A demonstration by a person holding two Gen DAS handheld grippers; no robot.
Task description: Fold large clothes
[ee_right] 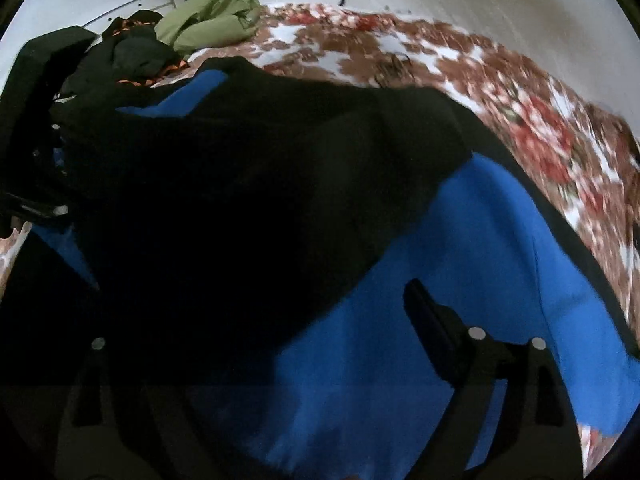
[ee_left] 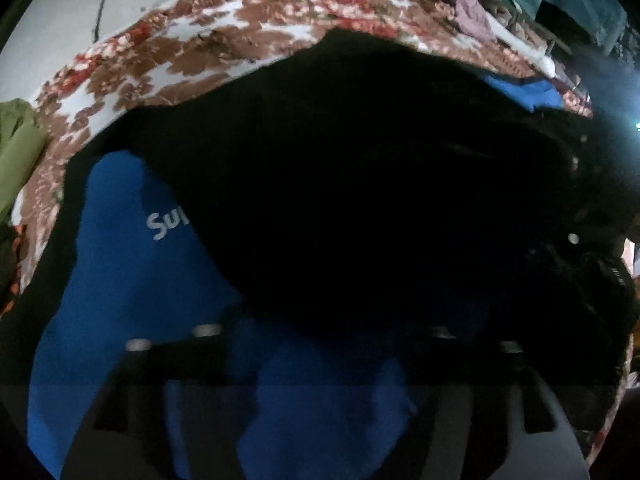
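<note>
Left wrist view: a large black and blue garment [ee_left: 320, 200] lies across a floral bedspread [ee_left: 180, 40], filling the middle of the picture, with blue panels at 7 o'clock showing part of a white logo. The left gripper [ee_left: 316, 344] points steeply down at it from 6 o'clock; its jaws stand apart, and nothing appears pinched, though the picture is dark and blurred. A green garment [ee_left: 16, 148] sits at 9 o'clock.

Right wrist view: the same garment spreads from 9 to 4 o'clock, black cloth folded over blue. The right gripper [ee_right: 260, 320] angles down from 6 o'clock, jaws spread wide, resting above the blue cloth and gripping nothing.

A fold looks just laid and let go. The next move likely calls for finding a fresh edge to pinch with both grippers.
</note>
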